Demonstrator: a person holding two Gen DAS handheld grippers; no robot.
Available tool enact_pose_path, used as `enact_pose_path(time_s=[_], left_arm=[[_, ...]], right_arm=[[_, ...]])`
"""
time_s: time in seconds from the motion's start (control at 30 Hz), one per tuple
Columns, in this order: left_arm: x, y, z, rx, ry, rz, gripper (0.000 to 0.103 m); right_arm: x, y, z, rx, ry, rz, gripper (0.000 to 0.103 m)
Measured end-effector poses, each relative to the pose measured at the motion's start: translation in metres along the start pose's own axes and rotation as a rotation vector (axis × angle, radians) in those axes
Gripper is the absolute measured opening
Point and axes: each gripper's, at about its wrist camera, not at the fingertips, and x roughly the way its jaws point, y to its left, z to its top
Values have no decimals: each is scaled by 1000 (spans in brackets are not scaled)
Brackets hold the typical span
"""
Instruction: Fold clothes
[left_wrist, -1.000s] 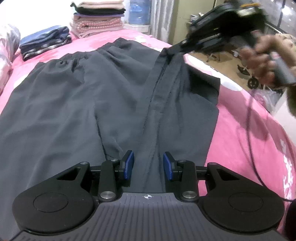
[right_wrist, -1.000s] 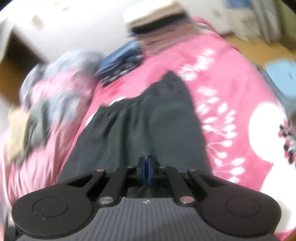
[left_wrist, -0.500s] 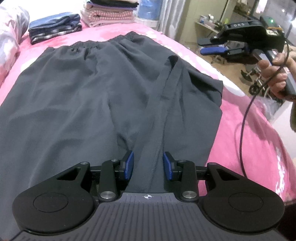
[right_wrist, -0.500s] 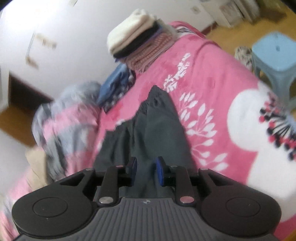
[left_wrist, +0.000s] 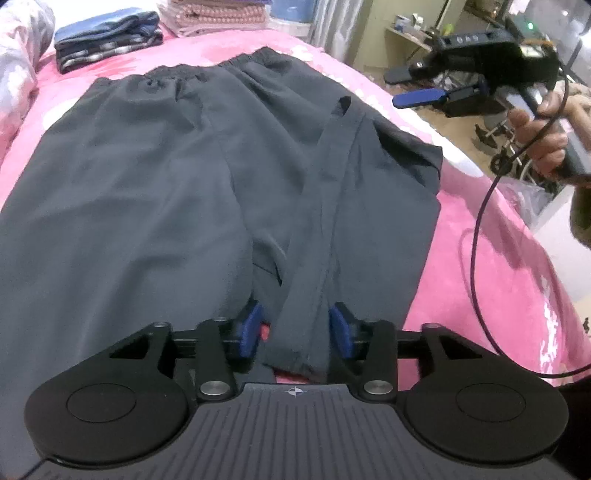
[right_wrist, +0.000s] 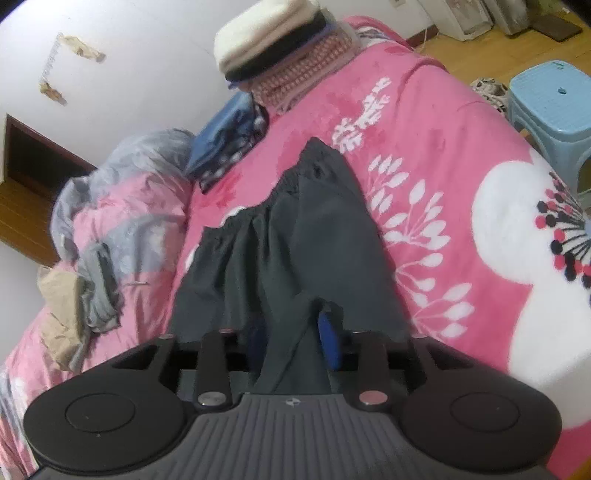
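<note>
1. The dark grey, thin-fabric trousers (left_wrist: 155, 192) lie spread flat on the pink floral fleece bed (left_wrist: 491, 280), elastic waistband at the far end, and one narrow folded strip of leg (left_wrist: 321, 221) now lies lengthwise over the rest.
2. A second ago the right gripper (left_wrist: 421, 88) was pinched on the far tip of that strip; now it hangs off the bed's side, its blue fingers (left_wrist: 417, 99) parted and empty, having just opened.
3. The left gripper (left_wrist: 295, 328) has just widened too: the strip's near hem sits loose between its fingers, pads not pressing.
4. Seen from the right wrist, cloth still shows between those fingers, but whether it touches them I cannot tell.
5. My guess: this lengthwise fold is laid, and both hands are free for the next one.
6. Folded piles (right_wrist: 273, 59) wait at the bed's far end.
</note>
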Motion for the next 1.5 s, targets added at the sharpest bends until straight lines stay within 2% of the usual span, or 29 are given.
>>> enact_pose_path(time_s=[0.07,0.2,0.27,0.37,0.43,0.47,0.53,0.57,0.6,0.63,0.7,0.8,0.9,1.03,1.1,1.17,1.23,1.3,1.37,1.43,1.5], left_arm=[[5,1,0,-4,26,-12,48],[9,-1,0,4,39,-11,46],[9,-2,-1,11,40,-9,42],[7,-4,-3,20,45,-12,38],[6,-6,-4,28,49,-10,36],[5,-7,-5,27,50,-7,34],[4,-8,-7,20,46,-5,26],[2,-8,-8,12,38,-9,19],[0,-8,-8,4,28,-17,15],[-3,-9,-8,4,17,-28,13],[-8,-10,-9,4,-5,-50,8],[-19,-17,-10,45,-37,-93,6],[-32,-25,-12,114,-72,-126,5],[-51,-43,-18,263,-117,-172,5],[-57,-53,-23,352,-120,-202,5],[-58,-66,-29,430,-90,-252,6],[-54,-79,-37,493,-22,-295,8],[-46,-86,-45,542,62,-318,19],[-39,-90,-53,580,129,-317,19],[-35,-90,-57,589,182,-313,20],[-29,-84,-52,538,219,-296,22]], right_arm=[[4,5,5,-30,12,-24,42],[22,21,15,-194,56,-96,46],[34,25,17,-257,89,-112,47],[55,28,18,-325,150,-115,56],[65,30,14,-360,174,-113,56],[70,31,12,-376,185,-112,54],[69,31,8,-378,173,-100,40],[66,31,7,-373,164,-89,22],[63,30,5,-369,155,-78,13],[60,30,4,-364,146,-66,12],[45,31,2,-354,119,-22,6],[17,29,-1,-326,76,48,4],[-28,27,-12,-325,4,138,4],[-94,21,-36,-363,-65,213,4],[-122,14,-52,-371,-69,211,5],[-147,2,-72,-373,-53,183,5],[-164,-13,-93,-367,-19,134,7],[-171,-31,-115,-338,43,58,9],[-174,-49,-137,-294,113,-4,9],[-178,-62,-154,-251,150,-46,9],[-182,-72,-167,-210,159,-69,9]])
